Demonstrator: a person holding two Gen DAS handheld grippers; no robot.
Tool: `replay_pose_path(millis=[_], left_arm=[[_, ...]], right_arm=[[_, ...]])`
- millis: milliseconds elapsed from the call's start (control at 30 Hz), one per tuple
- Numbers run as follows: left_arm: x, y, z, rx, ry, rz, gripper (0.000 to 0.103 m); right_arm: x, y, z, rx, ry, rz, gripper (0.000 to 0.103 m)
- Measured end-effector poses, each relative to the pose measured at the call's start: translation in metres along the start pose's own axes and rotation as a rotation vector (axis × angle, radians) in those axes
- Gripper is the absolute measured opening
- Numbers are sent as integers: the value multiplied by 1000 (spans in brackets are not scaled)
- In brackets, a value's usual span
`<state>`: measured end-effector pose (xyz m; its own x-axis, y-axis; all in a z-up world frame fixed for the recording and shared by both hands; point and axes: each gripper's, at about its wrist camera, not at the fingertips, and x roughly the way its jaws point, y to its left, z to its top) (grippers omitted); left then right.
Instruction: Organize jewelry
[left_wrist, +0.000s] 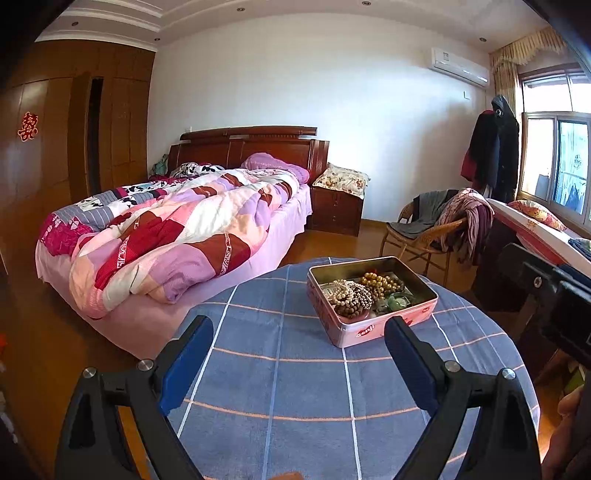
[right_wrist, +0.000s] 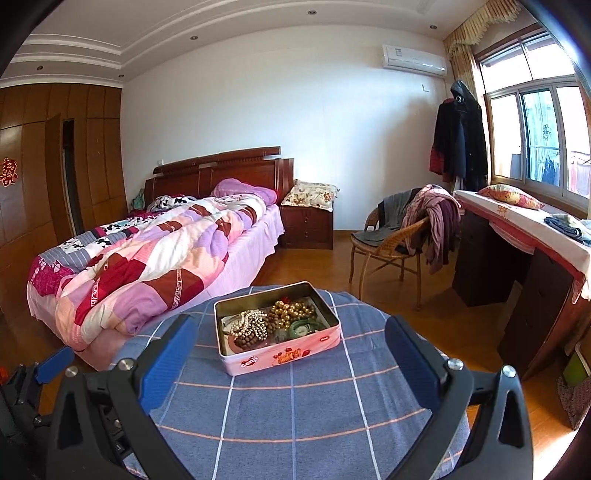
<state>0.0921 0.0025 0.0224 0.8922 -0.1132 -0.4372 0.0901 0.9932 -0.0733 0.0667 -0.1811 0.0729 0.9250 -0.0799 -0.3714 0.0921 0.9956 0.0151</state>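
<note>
I held both grippers above the round table, which was covered with a blue checked cloth (right_wrist: 295, 406). My left gripper (left_wrist: 299, 354) had its jaws spread wide and held nothing. My right gripper (right_wrist: 291, 354) was the same, wide open and empty.

The pink tin box (right_wrist: 280, 360) stood on the cloth with no lid on it, a little ahead of both grippers. All the jewelry I could see lay inside it in a loose heap: a pearl strand (right_wrist: 251, 321), gold beads (right_wrist: 291, 312), brown wooden beads (right_wrist: 249, 341) and a green bangle (right_wrist: 304, 326). No piece lay on the cloth outside the box.

In my judgement this fitted two stages: the pieces gathered into the box already, or the heap waiting to be sorted. I could not tell which, so I name no next move.
</note>
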Motion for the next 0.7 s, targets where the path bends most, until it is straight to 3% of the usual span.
replay_pose_path(millis=[700], left_arm=[[-11, -4, 1, 19, -27, 3, 94]], right_arm=[[-1, 1, -4, 9, 12, 10, 103]])
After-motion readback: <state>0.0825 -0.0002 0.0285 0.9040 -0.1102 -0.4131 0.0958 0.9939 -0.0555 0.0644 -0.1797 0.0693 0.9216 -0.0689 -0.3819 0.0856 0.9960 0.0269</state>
